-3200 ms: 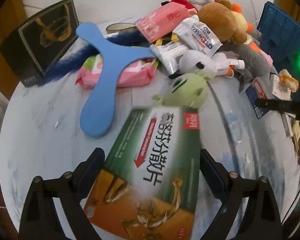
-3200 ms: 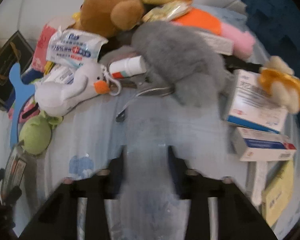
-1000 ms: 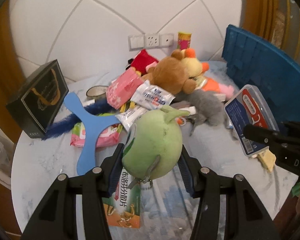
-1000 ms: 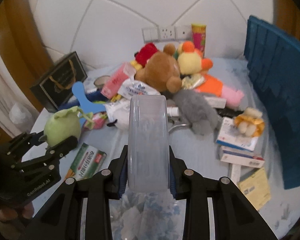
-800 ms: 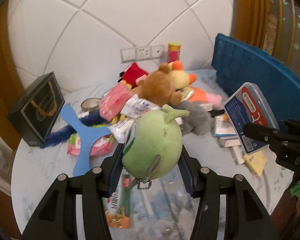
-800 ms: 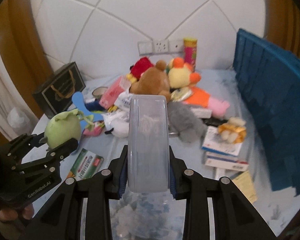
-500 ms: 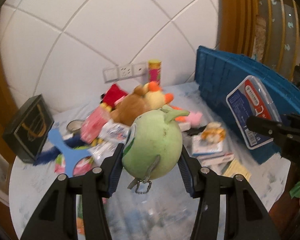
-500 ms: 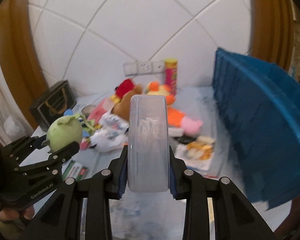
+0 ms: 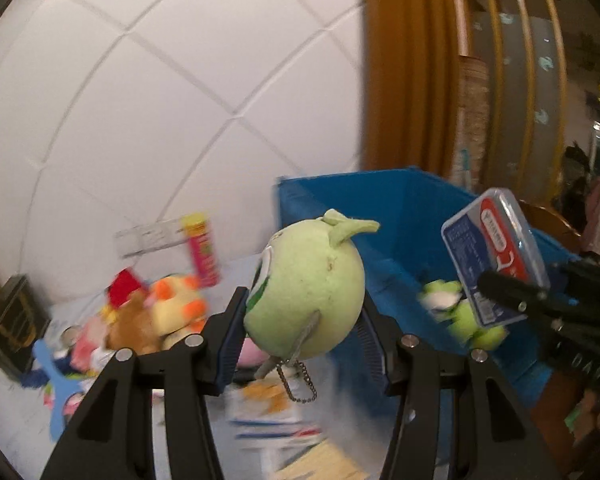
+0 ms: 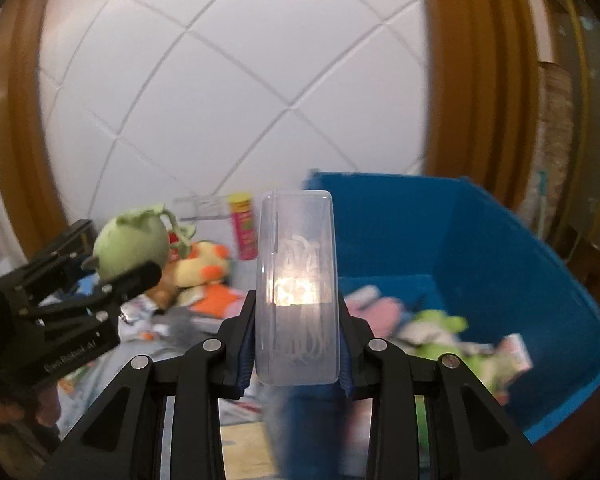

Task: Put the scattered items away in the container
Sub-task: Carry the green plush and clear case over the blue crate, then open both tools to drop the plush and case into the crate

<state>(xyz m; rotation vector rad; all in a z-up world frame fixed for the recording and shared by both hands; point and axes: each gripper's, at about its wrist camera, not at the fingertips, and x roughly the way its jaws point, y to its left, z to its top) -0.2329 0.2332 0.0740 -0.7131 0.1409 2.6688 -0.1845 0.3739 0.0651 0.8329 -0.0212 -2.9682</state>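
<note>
Beside the blue bin (image 10: pixel 500 248), both loads have swung over from the table pile: left gripper (image 9: pixel 300 336) clamps the green plush (image 9: pixel 304 288), right gripper (image 10: pixel 296 340) pinches the clear case (image 10: pixel 296 292). Drop looks next.

Green plush ball (image 9: pixel 304 292) held aloft, clear plastic case (image 10: pixel 298 288) upright, blue bin (image 10: pixel 480 240)

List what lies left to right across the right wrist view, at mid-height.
Left tongs gripping the green plush ball → yellow plush toy → pink tube → clear plastic case in the right tongs → blue bin.
</note>
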